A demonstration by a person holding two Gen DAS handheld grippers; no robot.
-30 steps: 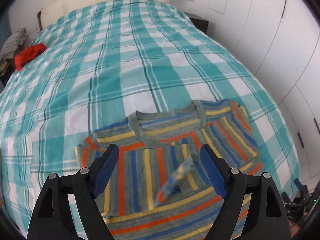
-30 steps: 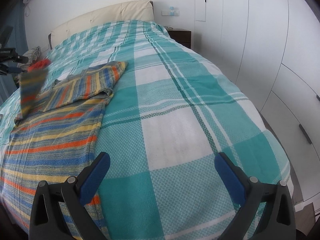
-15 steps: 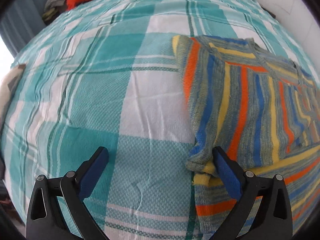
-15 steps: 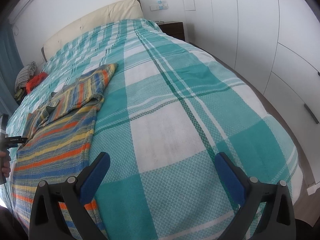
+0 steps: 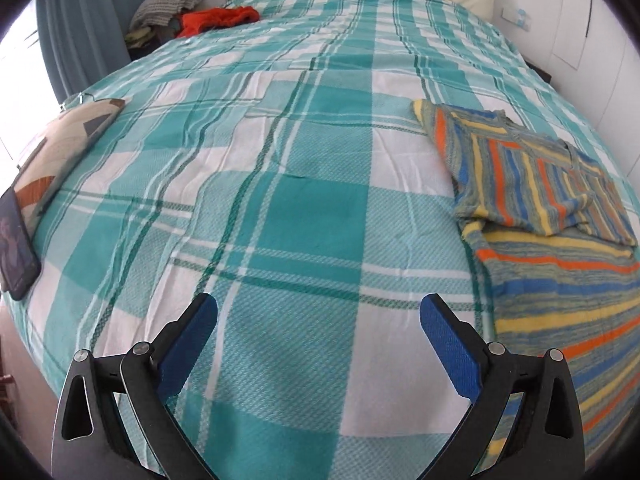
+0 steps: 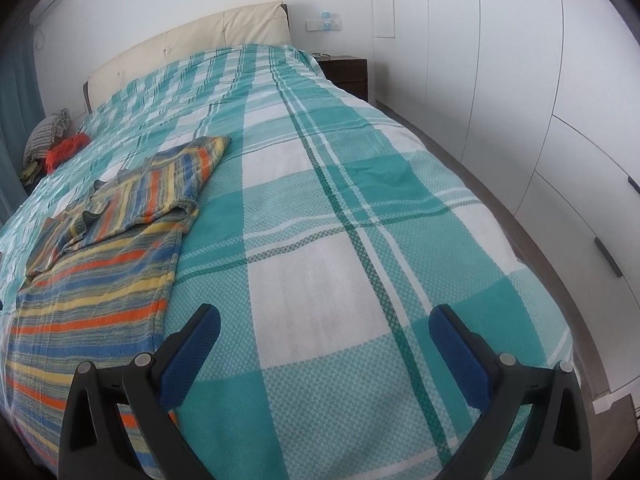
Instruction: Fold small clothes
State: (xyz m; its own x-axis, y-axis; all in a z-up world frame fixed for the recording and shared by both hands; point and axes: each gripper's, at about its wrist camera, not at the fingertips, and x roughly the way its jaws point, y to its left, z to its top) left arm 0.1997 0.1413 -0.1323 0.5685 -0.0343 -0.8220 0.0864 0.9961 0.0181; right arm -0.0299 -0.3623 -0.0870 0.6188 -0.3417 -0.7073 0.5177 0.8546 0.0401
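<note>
A small striped sweater (image 5: 560, 248) in orange, blue, yellow and grey lies flat on the teal plaid bed, both sleeves folded in over its chest. It also shows in the right wrist view (image 6: 100, 256) at the left. My left gripper (image 5: 318, 312) is open and empty, over bare bedspread to the left of the sweater. My right gripper (image 6: 324, 322) is open and empty, over bare bedspread to the right of the sweater.
The bedspread (image 5: 280, 160) covers the whole bed. A red garment (image 5: 218, 18) and a grey checked one (image 5: 166, 4) lie at the far left corner. A patterned cushion (image 5: 60, 148) and a dark tablet (image 5: 14, 248) lie at the left edge. White wardrobes (image 6: 520, 80) stand on the right.
The left gripper has let go of the left sleeve, which now lies folded on the sweater, and swung left off the garment. The right gripper has shifted only slightly.
</note>
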